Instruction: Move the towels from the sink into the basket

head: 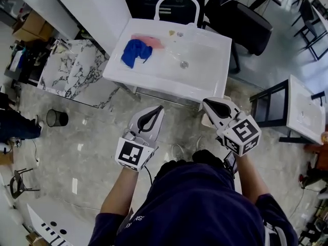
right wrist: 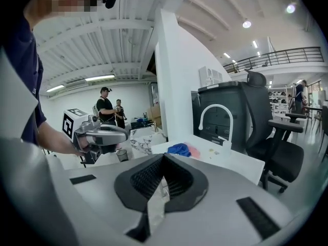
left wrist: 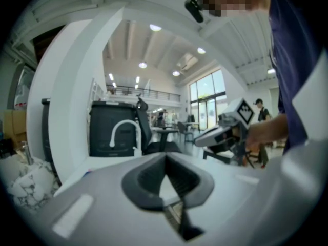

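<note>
Towels: a blue towel and a pink towel lay bunched and touching in the far left corner of the basin, well ahead of both pairs of jaws and closer to the left pair's line.
Sink: the white sink stood ahead of the jaws, with the faucet rising beyond it.
Left gripper: the left gripper had its jaws pressed fully together with nothing between them, and it hung short of the sink's near rim.
Right gripper: the right gripper was likewise closed and empty, level with its partner.
Basket: none was surely in view. A small dark bin stood on the floor far off to the left of the left jaws, and whether it was the basket could not be told.
Stage: judged not begun, as both towels sat in the sink.
Risks: closed jaws reaching the cloth would only push it around. A shallow pinch could lift one towel and drag or drop the other. A trailing corner might catch the sink's rim on the way out.
</note>
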`<state>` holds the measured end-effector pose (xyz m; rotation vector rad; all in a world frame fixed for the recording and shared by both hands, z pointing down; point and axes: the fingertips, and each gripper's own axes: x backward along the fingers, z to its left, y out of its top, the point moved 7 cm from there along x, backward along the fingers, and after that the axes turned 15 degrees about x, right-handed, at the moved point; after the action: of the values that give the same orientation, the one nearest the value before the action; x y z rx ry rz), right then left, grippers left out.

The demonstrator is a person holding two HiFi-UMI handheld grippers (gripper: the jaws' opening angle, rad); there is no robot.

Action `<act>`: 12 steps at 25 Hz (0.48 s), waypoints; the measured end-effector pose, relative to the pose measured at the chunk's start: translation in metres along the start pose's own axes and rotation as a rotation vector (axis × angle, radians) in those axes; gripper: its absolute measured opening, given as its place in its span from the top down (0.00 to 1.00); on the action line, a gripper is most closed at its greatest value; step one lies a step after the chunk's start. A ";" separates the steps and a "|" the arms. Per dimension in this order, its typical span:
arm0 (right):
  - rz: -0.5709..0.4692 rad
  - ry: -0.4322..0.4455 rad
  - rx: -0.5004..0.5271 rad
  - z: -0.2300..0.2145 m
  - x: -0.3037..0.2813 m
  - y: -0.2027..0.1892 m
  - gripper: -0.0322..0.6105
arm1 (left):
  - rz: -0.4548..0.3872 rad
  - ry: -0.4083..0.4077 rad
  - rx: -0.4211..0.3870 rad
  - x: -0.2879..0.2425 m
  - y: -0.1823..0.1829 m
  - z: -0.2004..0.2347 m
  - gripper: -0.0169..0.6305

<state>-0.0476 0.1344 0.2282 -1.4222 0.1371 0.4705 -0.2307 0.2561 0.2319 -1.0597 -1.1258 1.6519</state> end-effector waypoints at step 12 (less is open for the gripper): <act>-0.044 0.122 0.015 -0.024 -0.062 0.018 0.94 | 0.032 0.114 0.029 -0.010 0.004 0.040 0.97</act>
<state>-0.1059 0.0979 0.2308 -1.4369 0.2066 0.3454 -0.2667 0.2362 0.2390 -1.1433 -1.0126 1.6072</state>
